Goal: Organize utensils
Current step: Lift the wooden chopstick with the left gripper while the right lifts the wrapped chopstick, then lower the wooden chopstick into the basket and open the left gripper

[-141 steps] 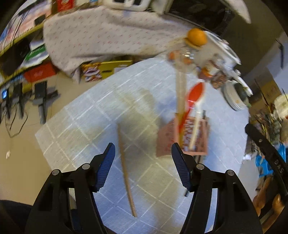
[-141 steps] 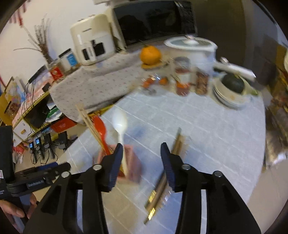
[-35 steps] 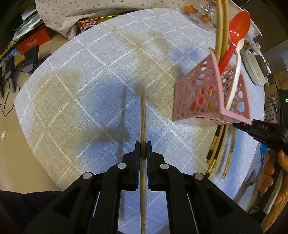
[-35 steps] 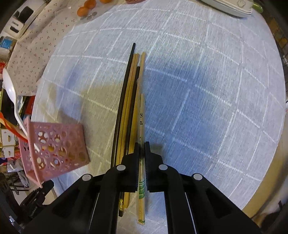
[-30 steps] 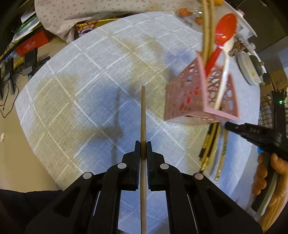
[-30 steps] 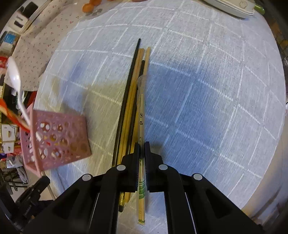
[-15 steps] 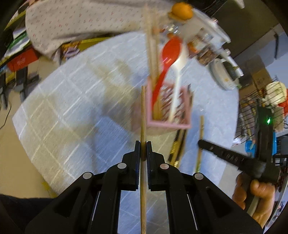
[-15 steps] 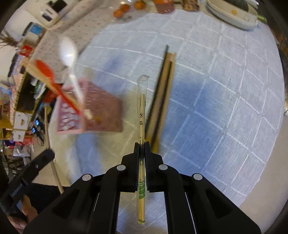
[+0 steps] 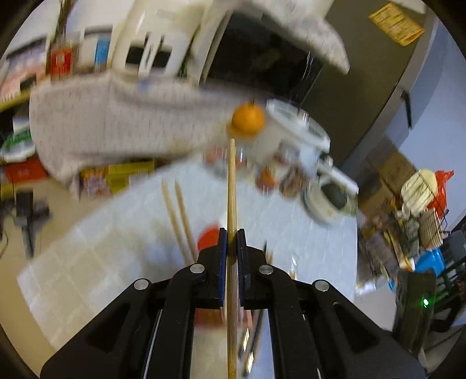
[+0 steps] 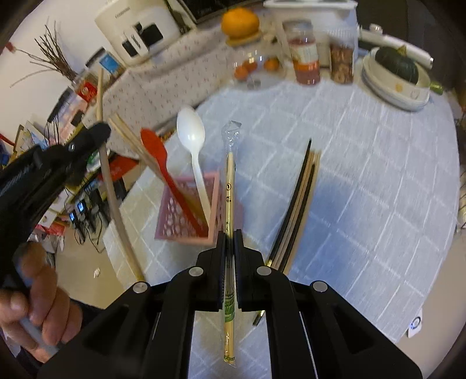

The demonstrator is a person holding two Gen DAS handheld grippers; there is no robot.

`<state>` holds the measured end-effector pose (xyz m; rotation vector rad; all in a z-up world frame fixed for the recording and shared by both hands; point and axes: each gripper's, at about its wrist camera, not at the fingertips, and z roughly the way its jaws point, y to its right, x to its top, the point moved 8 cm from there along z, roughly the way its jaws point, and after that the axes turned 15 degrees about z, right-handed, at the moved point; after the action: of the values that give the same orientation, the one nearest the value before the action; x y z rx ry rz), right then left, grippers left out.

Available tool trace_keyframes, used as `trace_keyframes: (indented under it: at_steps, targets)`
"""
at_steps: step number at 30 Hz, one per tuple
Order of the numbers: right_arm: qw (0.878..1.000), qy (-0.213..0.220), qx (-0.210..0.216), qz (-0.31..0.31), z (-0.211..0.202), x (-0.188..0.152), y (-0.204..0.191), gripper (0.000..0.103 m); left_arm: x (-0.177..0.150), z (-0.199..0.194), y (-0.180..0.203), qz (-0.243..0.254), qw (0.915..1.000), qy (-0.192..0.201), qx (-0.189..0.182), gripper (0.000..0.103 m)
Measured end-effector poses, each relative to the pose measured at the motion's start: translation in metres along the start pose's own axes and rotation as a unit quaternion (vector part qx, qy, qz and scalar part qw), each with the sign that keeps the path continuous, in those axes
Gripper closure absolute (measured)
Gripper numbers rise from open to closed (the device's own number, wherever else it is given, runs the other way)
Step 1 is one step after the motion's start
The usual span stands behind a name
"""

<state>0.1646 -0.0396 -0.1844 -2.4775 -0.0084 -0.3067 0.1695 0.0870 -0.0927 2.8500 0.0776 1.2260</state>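
My left gripper [image 9: 231, 233] is shut on a wooden chopstick [image 9: 232, 180] and holds it raised and pointing upward; it also shows in the right wrist view [image 10: 112, 186]. My right gripper [image 10: 229, 234] is shut on a wrapped chopstick pair [image 10: 230, 175], lifted just above the near rim of the pink perforated basket [image 10: 186, 221]. The basket holds a red spoon [image 10: 158, 157], a white spoon [image 10: 193, 142] and two wooden chopsticks [image 10: 131, 140]. A bundle of black and wooden chopsticks [image 10: 300, 204] lies on the table to the right of the basket.
The round table has a grey checked cloth [image 10: 364, 163]. At its far edge stand jars [image 10: 304, 52], an orange [image 10: 240, 19] on a container and a bowl with a green squash [image 10: 396, 73]. A cloth-covered counter [image 10: 163, 84] with a rice cooker lies behind.
Both grippers have risen and tilted up from the table. The left chopstick now points at the back counter; the wrapped pair has moved left over the basket's edge.
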Motion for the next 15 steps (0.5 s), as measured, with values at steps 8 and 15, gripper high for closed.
trace_keyframes:
  at_steps: [8, 15]
  targets:
    - [0.999, 0.037, 0.028, 0.008, -0.014, 0.014, 0.001, 0.097, 0.037, -0.004, 0.003, 0.003, 0.9905, 0.137, 0.006, 0.098]
    - [0.998, 0.04, 0.038, 0.012, -0.016, 0.018, 0.003, 0.097, 0.027, 0.014, 0.009, 0.029, 0.9857, 0.165, 0.018, 0.098]
